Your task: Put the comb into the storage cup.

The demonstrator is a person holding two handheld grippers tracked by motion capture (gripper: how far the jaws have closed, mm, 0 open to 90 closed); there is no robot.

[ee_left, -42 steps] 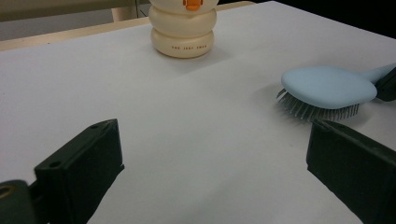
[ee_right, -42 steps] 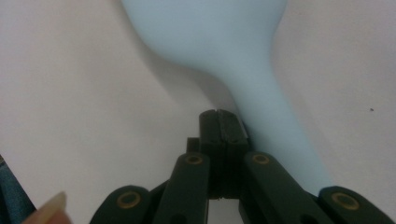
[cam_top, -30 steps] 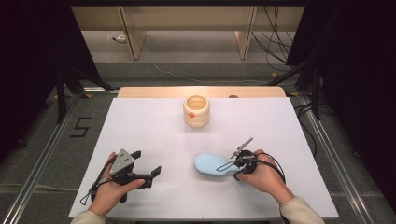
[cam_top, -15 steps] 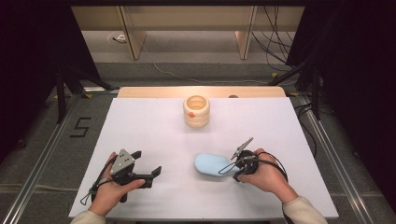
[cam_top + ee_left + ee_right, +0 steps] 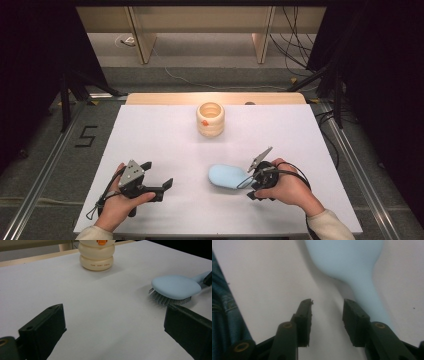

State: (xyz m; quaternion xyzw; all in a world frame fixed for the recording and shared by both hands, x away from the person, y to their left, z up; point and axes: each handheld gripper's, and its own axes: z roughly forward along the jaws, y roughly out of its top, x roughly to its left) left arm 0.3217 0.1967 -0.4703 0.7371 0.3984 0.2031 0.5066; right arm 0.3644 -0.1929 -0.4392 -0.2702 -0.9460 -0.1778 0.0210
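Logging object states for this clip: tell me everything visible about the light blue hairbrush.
The hairbrush is pale blue with a smooth, plastic-looking oval head and a narrower handle. It lies bristles down, the grey bristles resting on the white table, near its front edge. The handle points toward the right gripper, whose open jaws sit beside the handle, not around it. Contact with one jaw cannot be ruled out.

Left gripper (image 5: 159, 186) rests low in the left hand (image 5: 116, 207), jaws wide apart; right gripper (image 5: 327, 315) has jaws parted
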